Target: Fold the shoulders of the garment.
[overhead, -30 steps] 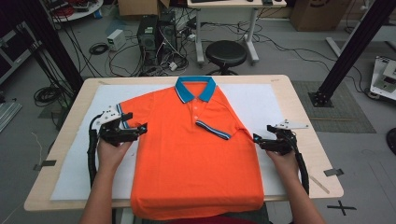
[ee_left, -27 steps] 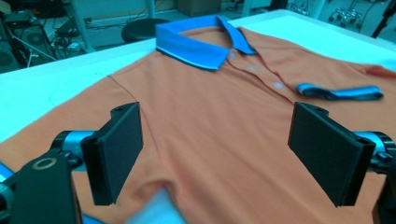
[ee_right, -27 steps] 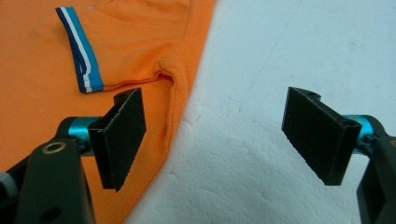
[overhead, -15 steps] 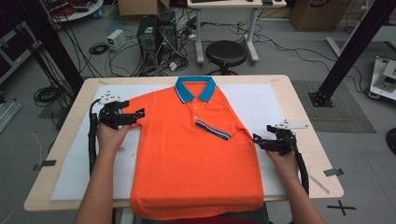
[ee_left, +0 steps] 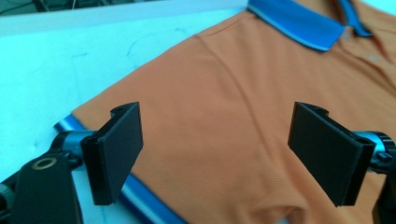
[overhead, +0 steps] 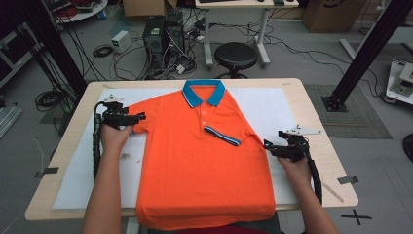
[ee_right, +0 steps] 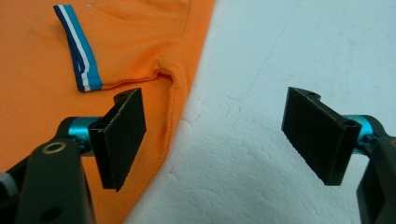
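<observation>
An orange polo shirt (overhead: 195,165) with a blue collar (overhead: 203,91) lies flat, front up, on a white sheet (overhead: 268,105). One sleeve is folded in over the chest, its striped cuff (overhead: 222,136) facing up. My left gripper (overhead: 140,117) is open at the spread-out sleeve. In the left gripper view its jaws straddle that sleeve (ee_left: 210,121) near the blue-and-white cuff (ee_left: 140,200). Open as well, my right gripper (overhead: 268,145) sits at the shirt's side edge. In the right gripper view the edge (ee_right: 180,102) runs between the jaws, with the striped cuff (ee_right: 77,51) beyond.
The white sheet covers most of a wooden table (overhead: 311,112). The shirt's hem hangs over the table's front edge. Past the far edge stand a black stool (overhead: 235,55), a computer tower (overhead: 156,31) and loose cables on the floor.
My left gripper has moved away from the person and leftward, from the shirt's side up to the spread-out sleeve. The right gripper has stayed nearly still.
</observation>
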A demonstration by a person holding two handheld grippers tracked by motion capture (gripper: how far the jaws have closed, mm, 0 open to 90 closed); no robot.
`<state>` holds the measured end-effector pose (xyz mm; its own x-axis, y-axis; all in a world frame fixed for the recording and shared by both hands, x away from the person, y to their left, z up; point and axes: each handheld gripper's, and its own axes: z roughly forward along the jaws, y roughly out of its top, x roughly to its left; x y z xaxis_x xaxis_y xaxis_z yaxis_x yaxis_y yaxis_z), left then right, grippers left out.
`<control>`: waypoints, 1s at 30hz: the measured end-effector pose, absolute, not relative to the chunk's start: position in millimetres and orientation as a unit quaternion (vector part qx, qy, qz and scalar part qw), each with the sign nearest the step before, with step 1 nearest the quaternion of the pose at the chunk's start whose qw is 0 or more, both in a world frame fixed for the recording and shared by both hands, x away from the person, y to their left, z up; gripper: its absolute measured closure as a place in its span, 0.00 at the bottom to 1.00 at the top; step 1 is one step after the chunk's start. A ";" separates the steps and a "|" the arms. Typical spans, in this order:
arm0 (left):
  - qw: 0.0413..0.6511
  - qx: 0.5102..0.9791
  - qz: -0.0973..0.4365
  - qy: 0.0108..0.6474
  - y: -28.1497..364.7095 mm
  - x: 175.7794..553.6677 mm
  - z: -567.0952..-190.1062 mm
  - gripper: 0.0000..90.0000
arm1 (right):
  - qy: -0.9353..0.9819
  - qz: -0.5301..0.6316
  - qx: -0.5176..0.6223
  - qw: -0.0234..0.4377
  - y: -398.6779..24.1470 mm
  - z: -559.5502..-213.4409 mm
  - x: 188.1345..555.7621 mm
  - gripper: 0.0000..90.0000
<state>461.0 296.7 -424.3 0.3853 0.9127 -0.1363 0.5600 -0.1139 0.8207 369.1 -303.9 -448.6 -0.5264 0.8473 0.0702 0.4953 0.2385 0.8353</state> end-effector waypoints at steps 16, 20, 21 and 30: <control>0.347 0.710 0.212 0.575 312.4 470.9 -449.2 0.36 | 0.761 0.427 0.442 0.207 -303.0 -448.7 369.1 0.25; 0.326 0.712 0.229 0.578 309.6 469.9 -447.7 0.50 | 0.762 0.426 0.440 0.209 -302.9 -448.8 369.2 0.25; 0.326 0.712 0.228 0.578 308.2 469.5 -447.4 0.52 | 0.762 0.426 0.441 0.209 -302.7 -448.7 369.1 0.25; 0.327 0.730 0.247 0.547 293.5 463.6 -447.3 0.88 | 0.764 0.424 0.439 0.209 -301.8 -448.7 368.8 0.25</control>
